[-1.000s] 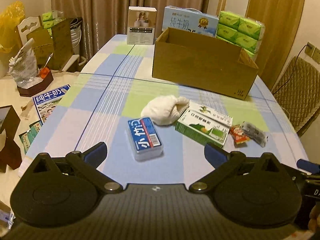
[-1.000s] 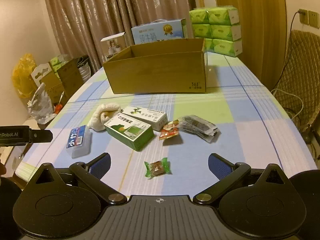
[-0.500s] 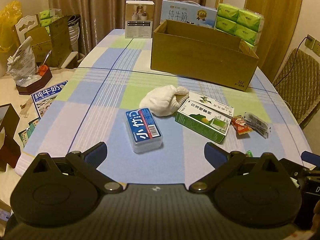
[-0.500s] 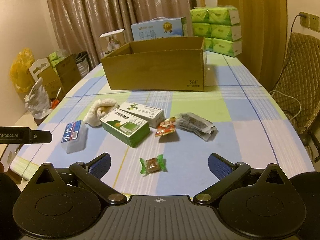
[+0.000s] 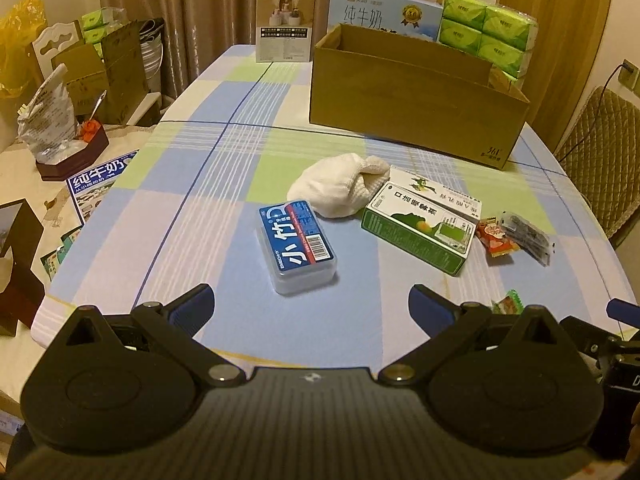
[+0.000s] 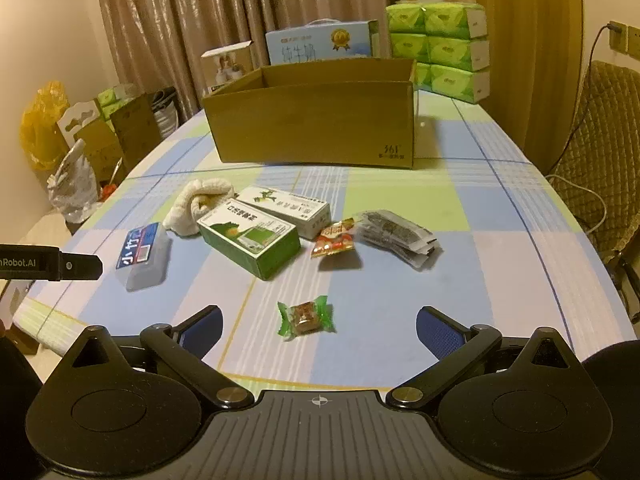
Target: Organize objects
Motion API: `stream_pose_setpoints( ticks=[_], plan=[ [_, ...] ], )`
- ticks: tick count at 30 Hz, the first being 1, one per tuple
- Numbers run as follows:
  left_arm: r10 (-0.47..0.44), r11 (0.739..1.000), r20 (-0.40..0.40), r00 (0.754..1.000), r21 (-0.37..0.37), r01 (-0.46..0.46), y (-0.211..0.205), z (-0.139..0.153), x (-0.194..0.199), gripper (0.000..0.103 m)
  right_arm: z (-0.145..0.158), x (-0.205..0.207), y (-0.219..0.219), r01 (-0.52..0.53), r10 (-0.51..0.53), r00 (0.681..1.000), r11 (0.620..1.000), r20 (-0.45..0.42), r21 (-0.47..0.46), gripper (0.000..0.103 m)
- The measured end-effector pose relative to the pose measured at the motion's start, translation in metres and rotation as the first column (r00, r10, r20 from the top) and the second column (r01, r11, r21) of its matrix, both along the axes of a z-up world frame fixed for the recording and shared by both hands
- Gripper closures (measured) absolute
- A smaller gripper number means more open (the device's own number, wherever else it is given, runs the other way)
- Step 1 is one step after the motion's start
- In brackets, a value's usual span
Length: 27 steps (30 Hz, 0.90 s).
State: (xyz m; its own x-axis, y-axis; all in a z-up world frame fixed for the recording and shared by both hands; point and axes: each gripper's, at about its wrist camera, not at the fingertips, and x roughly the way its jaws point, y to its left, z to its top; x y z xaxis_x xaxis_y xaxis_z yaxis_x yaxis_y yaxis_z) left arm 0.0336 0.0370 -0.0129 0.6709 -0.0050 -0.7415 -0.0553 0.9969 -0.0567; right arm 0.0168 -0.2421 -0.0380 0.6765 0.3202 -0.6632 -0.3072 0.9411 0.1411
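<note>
Both tongs wide, left tongs (image 5: 310, 306) over clear rounded plastic case (image 5: 297, 241), right tongs (image 6: 318, 326) over crinkly green-wrapped candy (image 6: 306, 316); checked cloth table (image 6: 420, 280), open cardboard box (image 6: 316, 124)

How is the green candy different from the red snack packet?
The green candy has a green wrapper with twisted ends; the red snack packet is flat and red-orange. The green candy lies alone near the right gripper; the red snack packet touches the dark packets. Both lie on the table.
</note>
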Motion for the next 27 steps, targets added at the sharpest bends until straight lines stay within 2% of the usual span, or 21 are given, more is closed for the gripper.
stream_pose_setpoints(
  ticks=[15, 17, 27],
  plan=[
    [0.011, 1.000, -0.027, 1.000, 0.001, -0.011, 0.007, -0.013, 0.008, 0.002, -0.014, 0.020, 0.018, -0.042, 0.041, 0.999, 0.998, -0.019, -0.042, 0.005],
    [0.012, 1.000, -0.031, 0.999, -0.002, -0.013, 0.009, -0.014, 0.010, 0.002, -0.019, 0.026, 0.022, -0.056, 0.054, 0.998, 0.997, -0.032, -0.055, 0.014],
    [0.012, 1.000, -0.055, 0.998, 0.004, -0.012, 0.011, -0.026, 0.031, 0.002, -0.051, 0.049, 0.036, -0.115, 0.107, 0.992, 0.987, -0.072, -0.112, 0.040]
  ],
)
